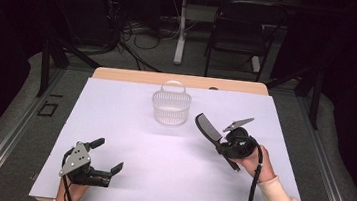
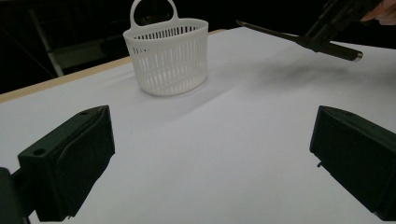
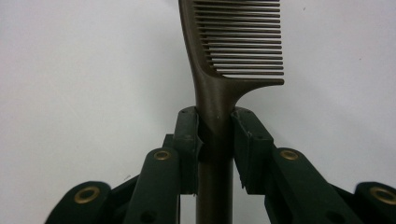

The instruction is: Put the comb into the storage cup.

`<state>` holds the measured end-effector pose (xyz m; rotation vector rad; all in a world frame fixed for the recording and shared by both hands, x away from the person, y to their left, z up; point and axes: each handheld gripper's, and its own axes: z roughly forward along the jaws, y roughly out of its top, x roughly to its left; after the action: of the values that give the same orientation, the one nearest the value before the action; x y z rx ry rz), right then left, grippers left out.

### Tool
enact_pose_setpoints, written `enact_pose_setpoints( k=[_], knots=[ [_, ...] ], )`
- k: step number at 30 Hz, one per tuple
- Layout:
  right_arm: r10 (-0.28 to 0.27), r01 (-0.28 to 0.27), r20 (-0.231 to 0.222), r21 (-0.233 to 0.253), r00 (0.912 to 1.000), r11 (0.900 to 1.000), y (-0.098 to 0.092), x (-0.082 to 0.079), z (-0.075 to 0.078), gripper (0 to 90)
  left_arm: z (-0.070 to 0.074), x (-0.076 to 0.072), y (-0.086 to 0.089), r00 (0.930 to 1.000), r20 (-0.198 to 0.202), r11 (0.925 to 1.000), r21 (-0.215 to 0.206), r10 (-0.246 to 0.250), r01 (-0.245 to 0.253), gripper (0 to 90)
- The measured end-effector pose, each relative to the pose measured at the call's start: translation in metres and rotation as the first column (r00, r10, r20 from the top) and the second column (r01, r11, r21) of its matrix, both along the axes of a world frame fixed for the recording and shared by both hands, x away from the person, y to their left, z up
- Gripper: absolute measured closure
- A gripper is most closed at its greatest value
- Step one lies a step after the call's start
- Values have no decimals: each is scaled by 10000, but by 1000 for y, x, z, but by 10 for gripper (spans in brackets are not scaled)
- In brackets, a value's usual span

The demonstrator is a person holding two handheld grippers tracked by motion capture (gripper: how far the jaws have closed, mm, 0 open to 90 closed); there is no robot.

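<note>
A dark comb (image 1: 208, 128) is held above the white table cover, its toothed end pointing toward the white plastic basket (image 1: 170, 107). My right gripper (image 1: 221, 144) is shut on the comb's handle; in the right gripper view the two jaws clamp the handle (image 3: 215, 130) just below the teeth (image 3: 243, 37). My left gripper (image 1: 107, 155) rests near the table's front left, open, with nothing between its fingers (image 2: 70, 163). In the left gripper view the basket (image 2: 167, 56) stands ahead, with the comb (image 2: 299, 38) to its right.
The white sheet (image 1: 127, 140) covers most of the wooden table (image 1: 119, 74). Behind the table stand a chair (image 1: 239, 31), a table leg (image 1: 181, 30) and loose cables on the floor (image 1: 133, 30). Dark frame rails run along both sides.
</note>
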<state>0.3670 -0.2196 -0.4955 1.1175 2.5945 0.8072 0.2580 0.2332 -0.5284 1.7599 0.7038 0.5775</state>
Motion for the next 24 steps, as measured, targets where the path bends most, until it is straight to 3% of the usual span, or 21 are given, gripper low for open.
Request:
enact_pose_setpoints(
  k=[24],
  knots=[
    [-410, 361, 918, 545, 9949, 9979, -1, 2, 8, 727, 0, 1, -1, 10000, -43, 10000, 8, 34, -34, 0]
  ],
)
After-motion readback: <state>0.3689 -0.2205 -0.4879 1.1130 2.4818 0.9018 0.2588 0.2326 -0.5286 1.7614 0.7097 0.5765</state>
